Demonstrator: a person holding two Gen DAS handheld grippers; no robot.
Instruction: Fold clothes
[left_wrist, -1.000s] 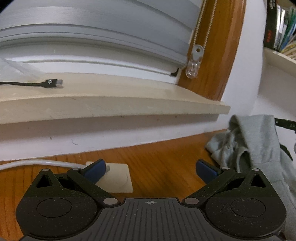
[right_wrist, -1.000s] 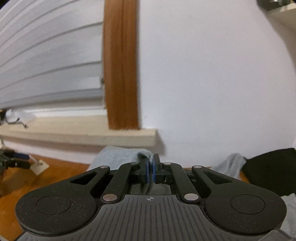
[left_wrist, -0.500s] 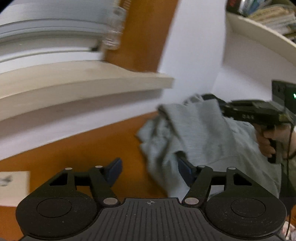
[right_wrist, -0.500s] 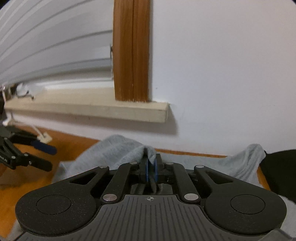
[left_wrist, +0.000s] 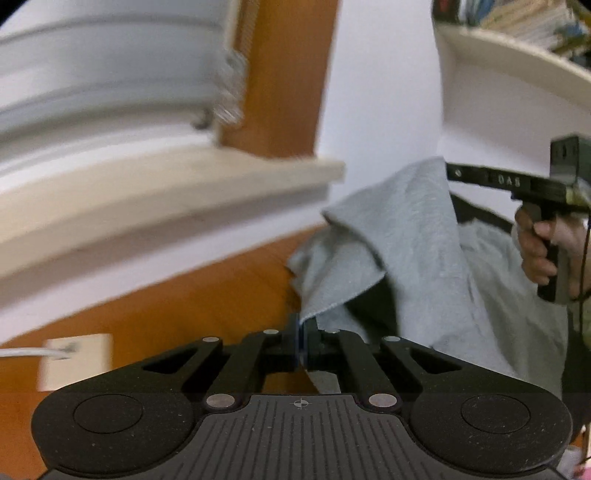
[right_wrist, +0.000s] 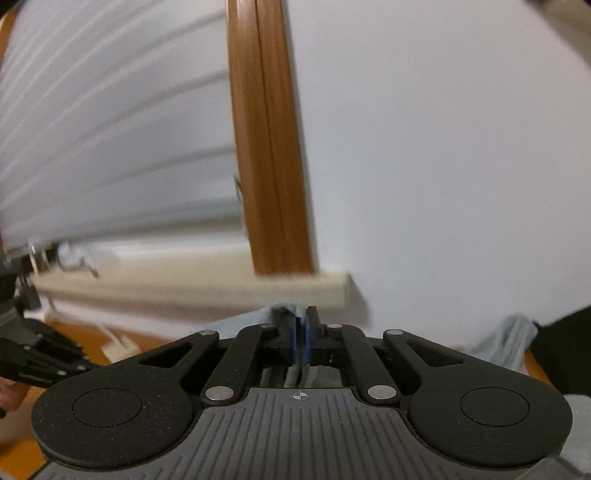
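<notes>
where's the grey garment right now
In the left wrist view the grey garment hangs right of centre above the wooden table, just past the window sill's end, one edge pinched in the left gripper, a higher part in the right gripper.

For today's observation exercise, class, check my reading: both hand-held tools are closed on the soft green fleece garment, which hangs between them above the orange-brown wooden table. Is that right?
One detail is wrong: the soft fleece garment is light grey, not green, as the left wrist view shows. The rest stands: the left tool and the right tool are both closed on it, above the orange-brown wooden table.
</notes>
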